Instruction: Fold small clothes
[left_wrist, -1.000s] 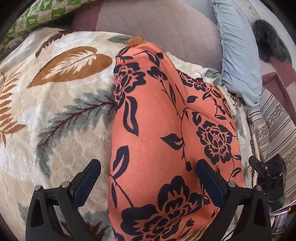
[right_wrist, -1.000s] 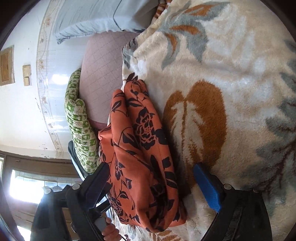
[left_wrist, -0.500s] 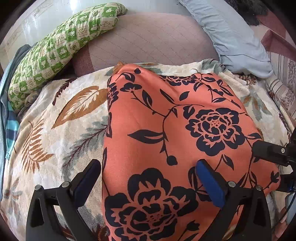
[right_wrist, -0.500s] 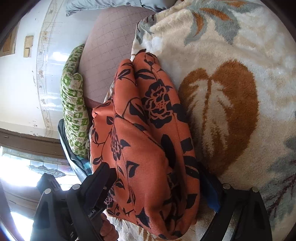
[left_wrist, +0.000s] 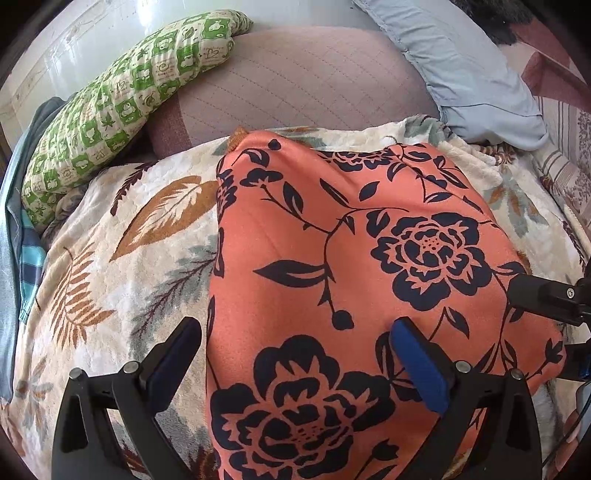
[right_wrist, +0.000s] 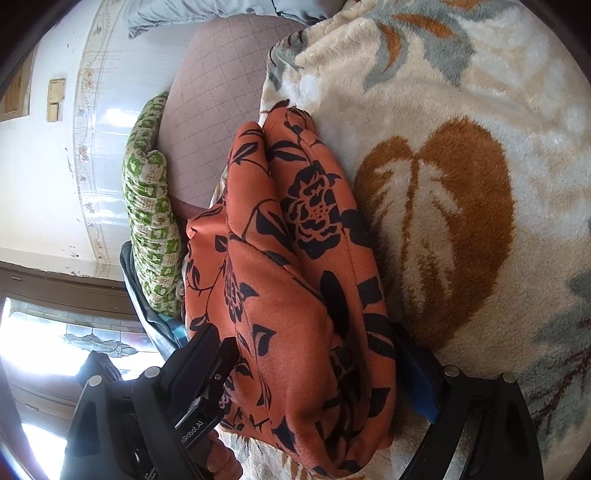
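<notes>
- An orange cloth (left_wrist: 332, 280) with a dark flower print lies spread on a leaf-patterned blanket (left_wrist: 122, 266) on a bed, filling most of the space ahead of the left gripper (left_wrist: 295, 354).
- The left gripper's jaws are parted wide: the left finger sits over bare blanket just beside the cloth's edge, the right finger over the cloth itself. Nothing is pinched between them.
- From the right gripper (right_wrist: 317, 373), the same cloth (right_wrist: 295, 280) shows bunched in thick folds, running forward from between the jaws toward the blanket's far edge.
- The right gripper's jaws are spread on either side of the bundle; the cloth hides much of the blue-padded finger, and whether the pads press the fabric cannot be told.
- Beyond the cloth, a green checked pillow (left_wrist: 122, 107) rests to the left of the left jaws, a pale blue pillow (left_wrist: 465, 66) to the right.
- The brown leaf motif (right_wrist: 436, 229) on the blanket lies right of the bundle.
</notes>
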